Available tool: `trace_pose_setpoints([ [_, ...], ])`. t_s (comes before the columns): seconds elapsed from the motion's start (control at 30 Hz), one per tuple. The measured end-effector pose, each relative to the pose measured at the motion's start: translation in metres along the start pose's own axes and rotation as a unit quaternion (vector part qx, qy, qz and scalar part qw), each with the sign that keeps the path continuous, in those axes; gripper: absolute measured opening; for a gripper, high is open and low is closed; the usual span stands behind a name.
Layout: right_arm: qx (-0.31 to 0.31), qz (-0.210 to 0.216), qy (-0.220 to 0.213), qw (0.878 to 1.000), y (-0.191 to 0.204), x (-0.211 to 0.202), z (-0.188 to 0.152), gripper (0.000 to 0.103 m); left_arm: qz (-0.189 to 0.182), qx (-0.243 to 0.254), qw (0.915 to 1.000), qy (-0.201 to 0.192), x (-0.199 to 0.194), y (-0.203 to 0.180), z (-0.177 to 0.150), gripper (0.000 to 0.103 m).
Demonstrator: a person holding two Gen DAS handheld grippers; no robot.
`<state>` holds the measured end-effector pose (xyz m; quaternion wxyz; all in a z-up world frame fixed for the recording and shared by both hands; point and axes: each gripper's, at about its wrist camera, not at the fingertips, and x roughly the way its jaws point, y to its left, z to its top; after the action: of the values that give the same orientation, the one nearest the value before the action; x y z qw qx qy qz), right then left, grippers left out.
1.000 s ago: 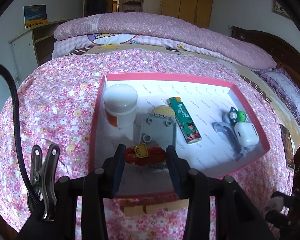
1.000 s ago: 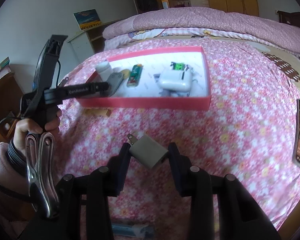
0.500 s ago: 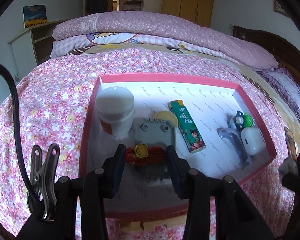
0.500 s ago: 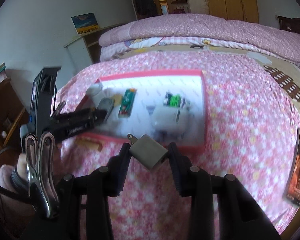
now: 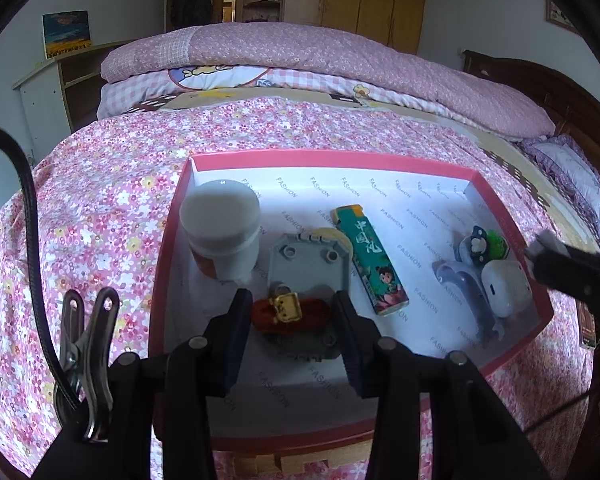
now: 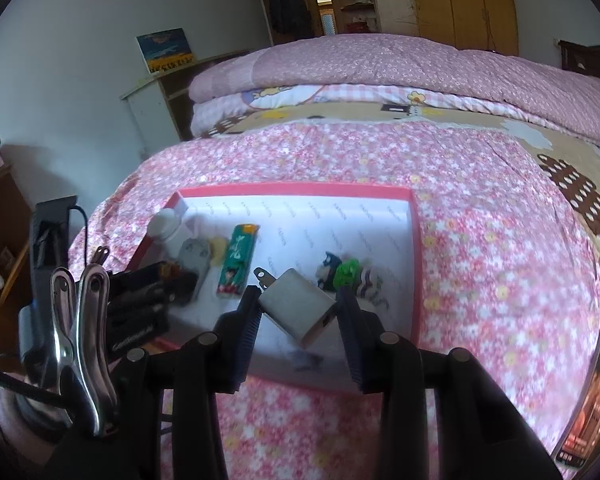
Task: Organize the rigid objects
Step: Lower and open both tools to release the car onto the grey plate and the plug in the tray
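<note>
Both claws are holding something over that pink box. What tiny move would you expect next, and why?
Probably the right claw lowers a little and opens. Its white charger already hangs over bare floor inside the pink box, near the green toy. The left claw holds a red toy above the grey plate.

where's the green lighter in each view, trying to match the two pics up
Left wrist view: the green rectangular lighter lies in the middle of the pink-rimmed white tray, right of the grey plastic plate.
Right wrist view: the lighter lies left of centre, just beyond the left finger of the right tool.
Shared landmark: the white round-lidded jar in the tray's corner.
</note>
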<state>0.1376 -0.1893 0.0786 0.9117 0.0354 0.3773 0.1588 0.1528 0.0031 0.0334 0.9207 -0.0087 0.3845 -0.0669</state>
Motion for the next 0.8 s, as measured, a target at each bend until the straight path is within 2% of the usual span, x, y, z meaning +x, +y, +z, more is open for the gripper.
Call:
trace_pose_setpoints([
  [0.37,0.004,-0.016,0.007,1.0,-0.009,0.036,0.024,0.039,-0.001,0.022,0.9997,0.008,0.003,-0.012,-0.001,0.048],
  [0.8,0.009,-0.043,0.013,0.999,-0.018,0.064,0.041,0.039,0.002,0.024,0.9997,0.011,0.001,-0.013,-0.002,0.051],
])
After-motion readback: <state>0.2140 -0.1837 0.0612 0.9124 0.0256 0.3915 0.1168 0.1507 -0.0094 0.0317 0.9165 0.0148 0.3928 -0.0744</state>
